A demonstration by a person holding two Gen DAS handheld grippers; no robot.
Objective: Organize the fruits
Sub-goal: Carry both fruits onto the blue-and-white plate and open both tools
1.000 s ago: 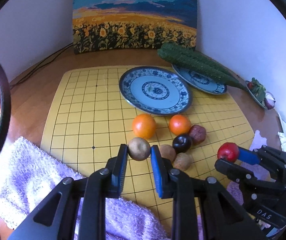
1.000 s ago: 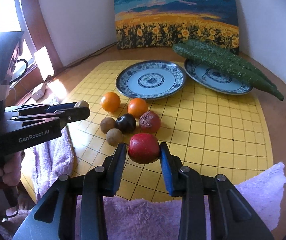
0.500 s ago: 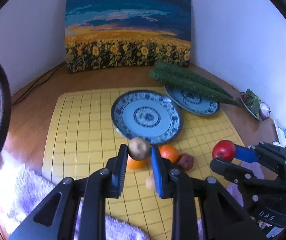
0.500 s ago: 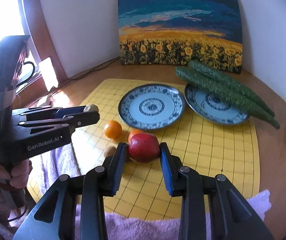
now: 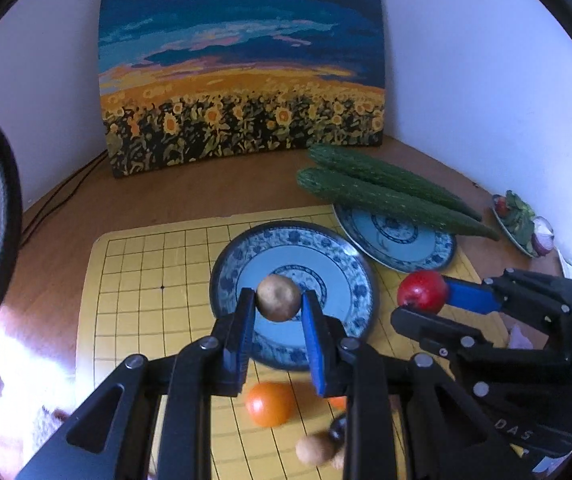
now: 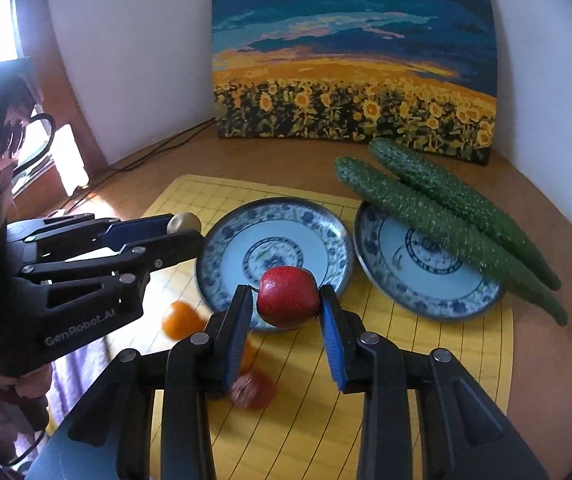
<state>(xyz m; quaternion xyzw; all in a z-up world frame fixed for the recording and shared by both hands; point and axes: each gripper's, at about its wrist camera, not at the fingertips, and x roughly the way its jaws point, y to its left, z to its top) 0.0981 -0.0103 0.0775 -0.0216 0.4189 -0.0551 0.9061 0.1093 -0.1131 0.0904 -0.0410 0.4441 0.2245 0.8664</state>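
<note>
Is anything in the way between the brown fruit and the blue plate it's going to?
Nothing visible. The left gripper holds the brown fruit over the near blue plate, whose surface looks bare. The cucumbers lie across the other plate, off to the right.

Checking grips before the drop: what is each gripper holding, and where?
Left gripper pinches the brown fruit across its sides; right gripper pinches the red apple likewise.

The two plates (image 6: 338,240) (image 6: 482,300) are white with a blue flower pattern. The mat (image 6: 426,360) is yellow with a black grid. The apple (image 6: 289,297) is red, the round fruit (image 5: 277,297) brown, the cucumbers (image 6: 446,216) dark green with pale speckles.
</note>
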